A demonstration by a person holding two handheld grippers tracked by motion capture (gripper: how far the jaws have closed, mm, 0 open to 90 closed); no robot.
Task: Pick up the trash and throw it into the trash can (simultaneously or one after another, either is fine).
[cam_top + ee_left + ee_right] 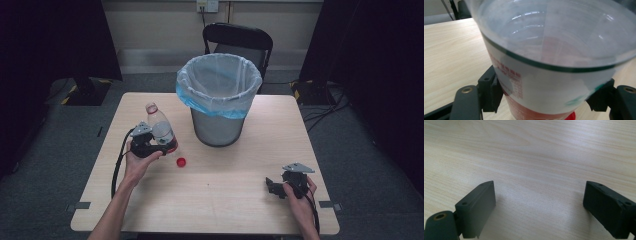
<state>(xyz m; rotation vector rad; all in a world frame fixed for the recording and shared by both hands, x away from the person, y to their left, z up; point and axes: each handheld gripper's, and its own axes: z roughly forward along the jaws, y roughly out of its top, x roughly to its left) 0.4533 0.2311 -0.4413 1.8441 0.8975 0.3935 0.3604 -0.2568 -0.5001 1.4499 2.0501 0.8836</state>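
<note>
A clear plastic bottle [161, 129] with a red-and-white label stands a little tilted on the left of the wooden table [225, 200], its neck uncapped. My left gripper [150, 145] is shut on the bottle's lower half; in the left gripper view the bottle [554, 62] sits between both black jaws. A red cap [181, 161] lies on the table just right of the bottle. My right gripper [274, 186] rests low at the table's front right, open, with bare wood between its jaws [539, 202].
A grey waste bin [219, 97] lined with a pale blue bag stands at the table's back centre. A black chair [239, 40] is behind it. Dark curtains flank the room on both sides.
</note>
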